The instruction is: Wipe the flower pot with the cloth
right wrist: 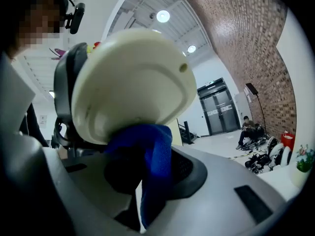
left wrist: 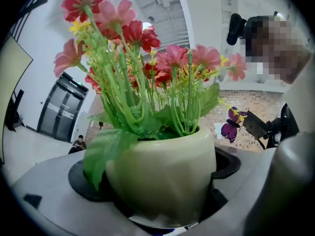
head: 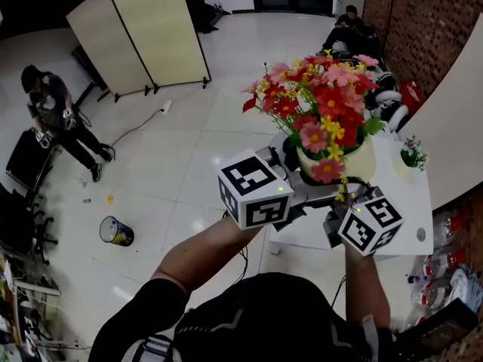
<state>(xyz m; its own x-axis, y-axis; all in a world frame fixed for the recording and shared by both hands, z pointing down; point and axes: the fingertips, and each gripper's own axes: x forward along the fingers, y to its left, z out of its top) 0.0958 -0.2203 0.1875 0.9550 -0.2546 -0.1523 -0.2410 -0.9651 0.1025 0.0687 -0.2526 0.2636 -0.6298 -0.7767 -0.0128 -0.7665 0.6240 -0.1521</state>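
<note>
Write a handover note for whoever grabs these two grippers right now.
Left gripper: jaws shut on the flower pot, held up off the white table.
Right gripper: jaws shut on the blue cloth, pressed against the pot's underside.
Done: pot lifted, cloth on the base. How much is already wiped cannot be told.
Left: probably wipe round the sides, then set the pot down on the table.

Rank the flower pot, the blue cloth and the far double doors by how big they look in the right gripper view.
1. flower pot, whose underside looms over the jaws
2. blue cloth
3. double doors, which look small only because they are far off; the other two sit right at the camera
</note>
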